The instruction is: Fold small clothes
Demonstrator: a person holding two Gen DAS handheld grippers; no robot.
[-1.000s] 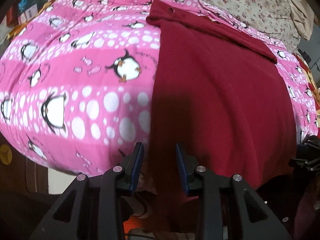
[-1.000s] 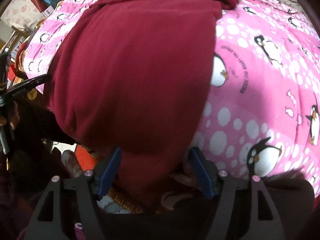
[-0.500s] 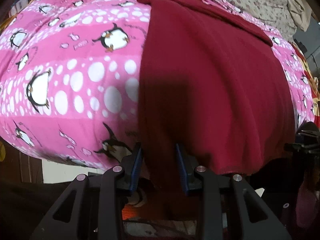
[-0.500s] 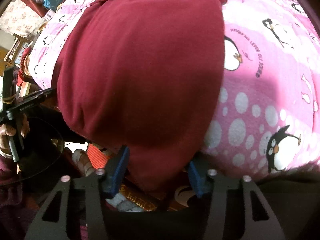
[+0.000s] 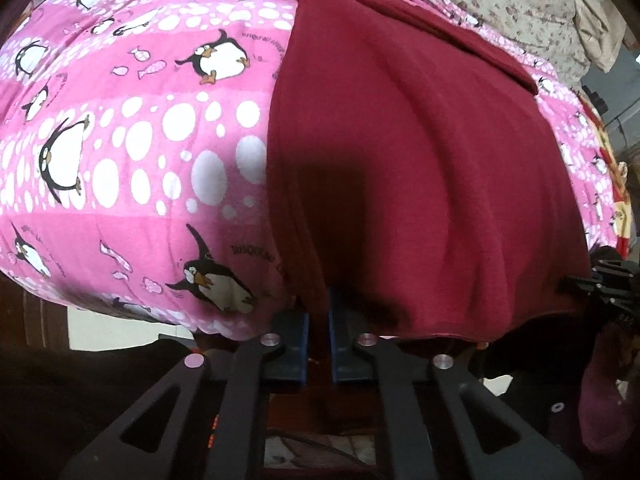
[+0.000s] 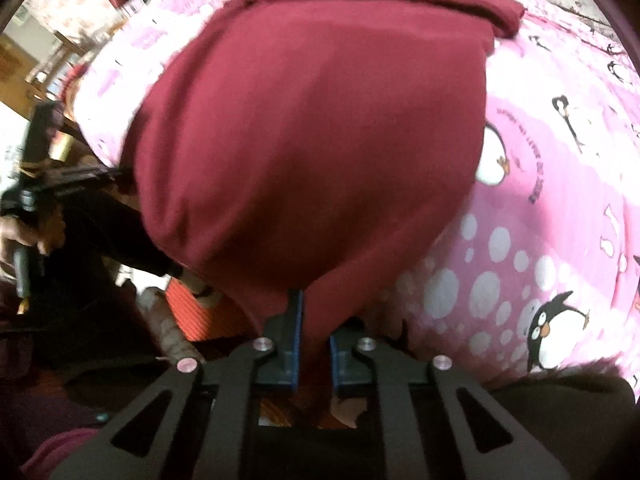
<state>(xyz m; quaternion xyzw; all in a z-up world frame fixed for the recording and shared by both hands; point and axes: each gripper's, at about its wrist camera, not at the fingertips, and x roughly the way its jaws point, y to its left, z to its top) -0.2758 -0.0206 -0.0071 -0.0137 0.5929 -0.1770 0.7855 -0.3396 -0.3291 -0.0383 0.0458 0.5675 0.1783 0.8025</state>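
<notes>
Fingers on my left gripper (image 5: 318, 332) are pinched tight on the near edge of the dark red cloth (image 5: 420, 168), close to its left corner. My right gripper (image 6: 314, 336) is pinched on the same near edge, toward the other corner. I hold both corners so the edge stays straight and I can, I think, lift it up and over to make a fold.

That red cloth lies spread out on the pink penguin blanket (image 5: 132, 148) on the bed, and its near edge hangs off the side where I grip it. Its far end already looks folded into a thick band (image 5: 400, 20). Long soft ridges run down the cloth, so I think it is being pulled a little.

I cannot see the fingertips well, because the cloth drapes over them. I cannot tell what kind of clothing this is; no sleeves or legs show. The right view is blurry. Under the bed edge I see only dark shapes and something orange (image 6: 192, 308). A flowered sheet (image 5: 500, 4) lies behind the blanket.
</notes>
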